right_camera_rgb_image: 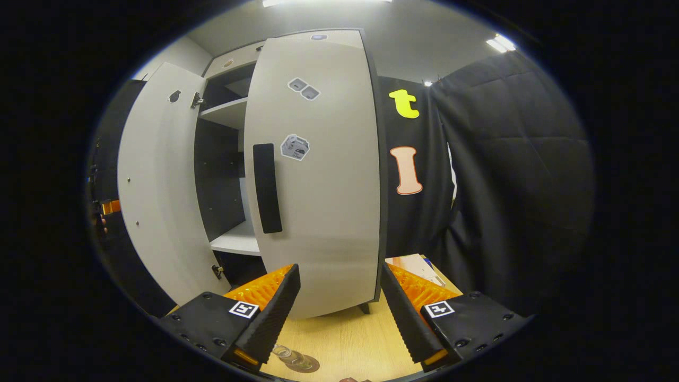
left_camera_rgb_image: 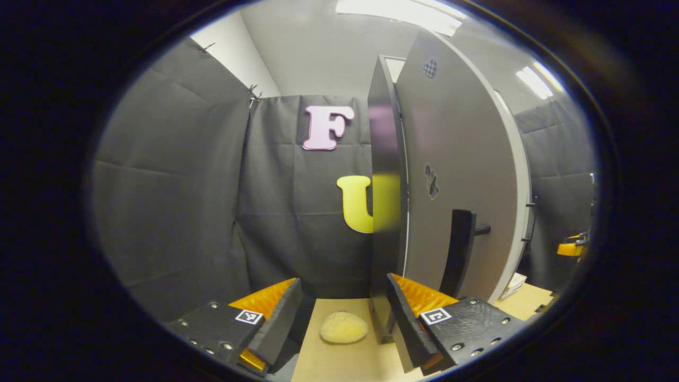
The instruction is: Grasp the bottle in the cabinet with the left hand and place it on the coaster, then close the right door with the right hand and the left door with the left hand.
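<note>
My left gripper (left_camera_rgb_image: 344,313) is open and holds nothing. It faces the cabinet's dark left side wall (left_camera_rgb_image: 387,185) and the outer face of the open left door (left_camera_rgb_image: 467,159), whose dark handle (left_camera_rgb_image: 459,254) is just past my right finger. My right gripper (right_camera_rgb_image: 339,307) is open and empty, close in front of the right door (right_camera_rgb_image: 318,185), which is swung most of the way in; its black handle (right_camera_rgb_image: 267,188) is above my left finger. The left door (right_camera_rgb_image: 154,185) stands wide open. A clear bottle (right_camera_rgb_image: 289,354) stands on a dark coaster (right_camera_rgb_image: 313,365) at the bottom edge.
White shelves (right_camera_rgb_image: 236,241) show in the gap between the doors. A pale fuzzy pad (left_camera_rgb_image: 344,327) lies on the wooden table (left_camera_rgb_image: 339,361) between my left fingers. The other gripper (left_camera_rgb_image: 573,246) shows past the left door's edge. Papers (right_camera_rgb_image: 414,265) lie right of the cabinet.
</note>
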